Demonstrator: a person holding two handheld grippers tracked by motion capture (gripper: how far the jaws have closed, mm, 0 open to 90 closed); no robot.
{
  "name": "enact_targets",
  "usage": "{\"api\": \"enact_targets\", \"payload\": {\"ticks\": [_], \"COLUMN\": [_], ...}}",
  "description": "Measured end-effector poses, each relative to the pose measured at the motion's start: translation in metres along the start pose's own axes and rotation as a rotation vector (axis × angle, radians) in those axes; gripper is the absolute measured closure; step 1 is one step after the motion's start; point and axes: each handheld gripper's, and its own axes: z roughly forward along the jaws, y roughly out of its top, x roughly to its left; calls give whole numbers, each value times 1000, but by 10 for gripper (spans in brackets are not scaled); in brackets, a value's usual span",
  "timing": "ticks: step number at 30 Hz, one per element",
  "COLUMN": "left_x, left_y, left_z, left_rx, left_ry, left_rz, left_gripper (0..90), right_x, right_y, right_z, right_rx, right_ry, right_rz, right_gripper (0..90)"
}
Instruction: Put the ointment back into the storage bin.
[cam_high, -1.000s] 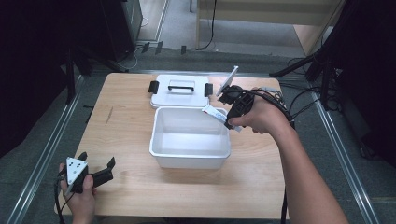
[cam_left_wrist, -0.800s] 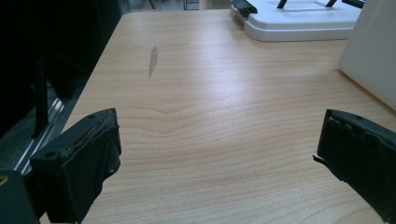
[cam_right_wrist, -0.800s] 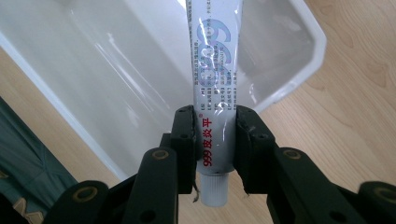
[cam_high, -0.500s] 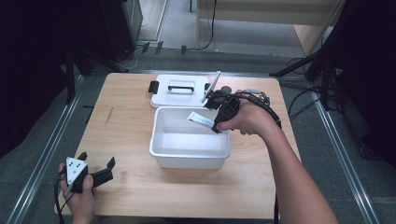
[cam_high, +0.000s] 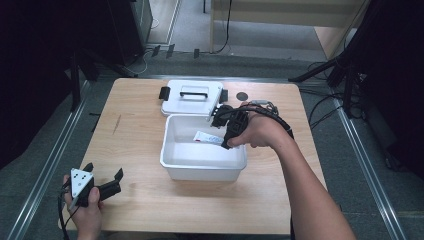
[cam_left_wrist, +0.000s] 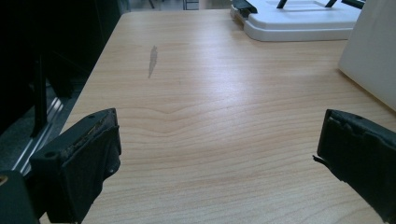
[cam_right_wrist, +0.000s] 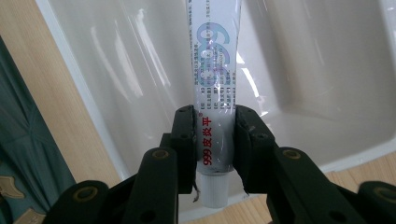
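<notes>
Tube (cam_right_wrist: 215, 88) of ointment, white with red print, clamped near its cap end between the fingers (cam_right_wrist: 184, 140) of the right gripper (cam_high: 226, 131), body pointing out over the hollow of the white bin (cam_high: 170, 150) at mid-tabletop. Best done, by the look of it, by lowering until the tube nears the bin floor, then parting the fingers only a little, so no bounce against the walls. Worth watching: the bin's far rim and right wall, both just beside the hand. White lid (cam_high: 192, 96) with black handle lying flat, touching or just beyond the bin's far edge. Plenty of bare tabletop (cam_left_wrist: 219, 93) to the left and near side. Left gripper (cam_high: 102, 187) resting at the near left corner, well apart from the bin, fingers (cam_left_wrist: 81, 163) spread wide, nothing between them.
</notes>
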Motion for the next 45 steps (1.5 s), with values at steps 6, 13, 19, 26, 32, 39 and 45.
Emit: {"api": "enact_targets", "payload": {"ticks": [6, 13, 19, 26, 32, 39, 45], "left_x": [0, 0, 0, 0, 0, 0, 0], "left_y": [0, 0, 0, 0, 0, 0, 0], "left_z": [0, 0, 0, 0, 0, 0, 0], "left_rx": [1, 0, 0, 1, 2, 3, 3], "left_ry": [-1, 0, 0, 0, -1, -1, -1], "left_rz": [1, 1, 1, 0, 1, 1, 3], "left_gripper": [4, 4, 4, 4, 4, 4, 4], "right_x": [-1, -1, 0, 1, 2, 2, 3], "right_y": [-3, -8, -11, -14, -16, -15, -16], "right_z": [9, 23, 29, 33, 38, 41, 47], "right_rx": [11, 27, 34, 33, 49, 50, 66], "right_ry": [9, 28, 36, 51, 57, 65, 66], "right_rz": [-23, -52, -75, -109, -113, -123, -125], "right_gripper": [720, 721, 720, 721, 720, 720, 720]}}
